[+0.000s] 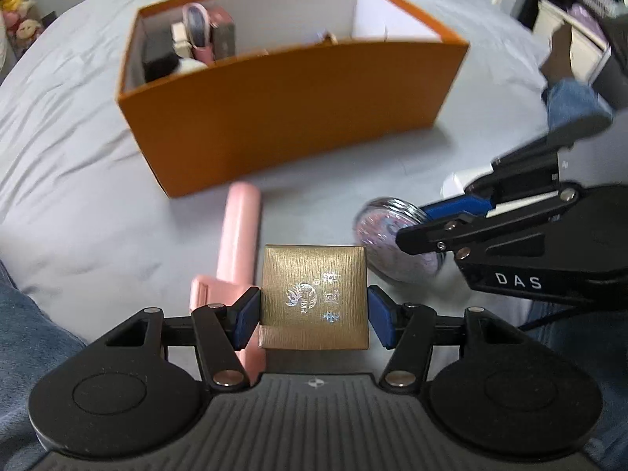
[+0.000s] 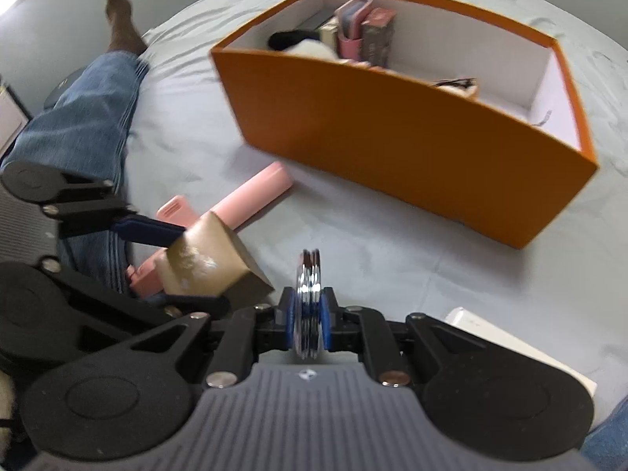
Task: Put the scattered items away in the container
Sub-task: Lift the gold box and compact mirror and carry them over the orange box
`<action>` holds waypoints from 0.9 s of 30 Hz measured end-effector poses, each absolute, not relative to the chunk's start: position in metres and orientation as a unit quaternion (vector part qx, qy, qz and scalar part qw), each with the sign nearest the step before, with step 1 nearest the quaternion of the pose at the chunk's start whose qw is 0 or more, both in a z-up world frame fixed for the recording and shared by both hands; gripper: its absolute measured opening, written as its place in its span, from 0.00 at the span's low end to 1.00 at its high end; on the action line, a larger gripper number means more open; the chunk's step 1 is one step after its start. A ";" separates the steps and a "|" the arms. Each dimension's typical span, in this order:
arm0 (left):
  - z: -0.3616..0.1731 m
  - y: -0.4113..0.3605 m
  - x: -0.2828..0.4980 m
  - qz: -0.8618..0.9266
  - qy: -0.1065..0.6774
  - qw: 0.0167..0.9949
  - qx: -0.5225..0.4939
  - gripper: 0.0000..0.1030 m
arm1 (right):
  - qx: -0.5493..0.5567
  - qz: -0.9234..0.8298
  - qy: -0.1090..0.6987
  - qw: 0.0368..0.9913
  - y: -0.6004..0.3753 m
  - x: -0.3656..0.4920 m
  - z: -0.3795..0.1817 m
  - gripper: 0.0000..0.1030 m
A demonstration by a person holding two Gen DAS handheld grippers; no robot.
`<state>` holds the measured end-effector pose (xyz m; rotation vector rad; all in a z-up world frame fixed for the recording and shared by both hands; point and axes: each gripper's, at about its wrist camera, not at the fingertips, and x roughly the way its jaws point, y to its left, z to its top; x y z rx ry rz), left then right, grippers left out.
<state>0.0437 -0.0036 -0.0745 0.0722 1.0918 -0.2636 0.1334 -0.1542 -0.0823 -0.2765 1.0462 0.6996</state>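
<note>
Left wrist view: the left gripper (image 1: 314,310) is clamped on a small gold box (image 1: 314,298), its blue pads (image 1: 247,318) pressing the box's two opposite sides. The box bears silver print on its top face and sits in front of a pink tube-shaped item (image 1: 237,243) lying on the grey bedsheet (image 1: 78,149). Whether the box is lifted clear of the sheet cannot be told. Beyond it stands the orange container (image 1: 294,117), open-topped and white inside, with several items already packed at its left end. To the right, the right gripper (image 1: 428,227) reaches in from the side, closed on a round compact (image 1: 396,243) with a glittery lid.

Right wrist view: the right gripper (image 2: 310,314) pinches the round compact (image 2: 309,302) edge-on between nearly closed jaws, the disc standing upright between the blue pads. The left gripper (image 2: 188,267) and its gold box (image 2: 208,263) lie to the left, over the pink item (image 2: 243,196). The orange container (image 2: 392,125) stands ahead on the sheet, near both grippers but apart from them. A white flat box (image 2: 510,341) lies at the lower right, and a person's jeans-clad leg (image 2: 86,117) stretches along the left.
</note>
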 end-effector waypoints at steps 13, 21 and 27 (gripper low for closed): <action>-0.014 0.004 0.060 -0.134 0.451 0.882 0.027 0.65 | -0.092 0.338 0.444 0.825 -0.178 0.153 -0.021 0.14; 0.038 0.004 0.084 -0.161 0.405 0.898 0.050 0.65 | -0.080 0.361 0.375 0.850 -0.181 0.177 0.039 0.14; 0.069 0.001 0.121 -0.149 0.373 0.912 0.088 0.65 | -0.055 0.350 0.361 0.863 -0.172 0.232 0.059 0.14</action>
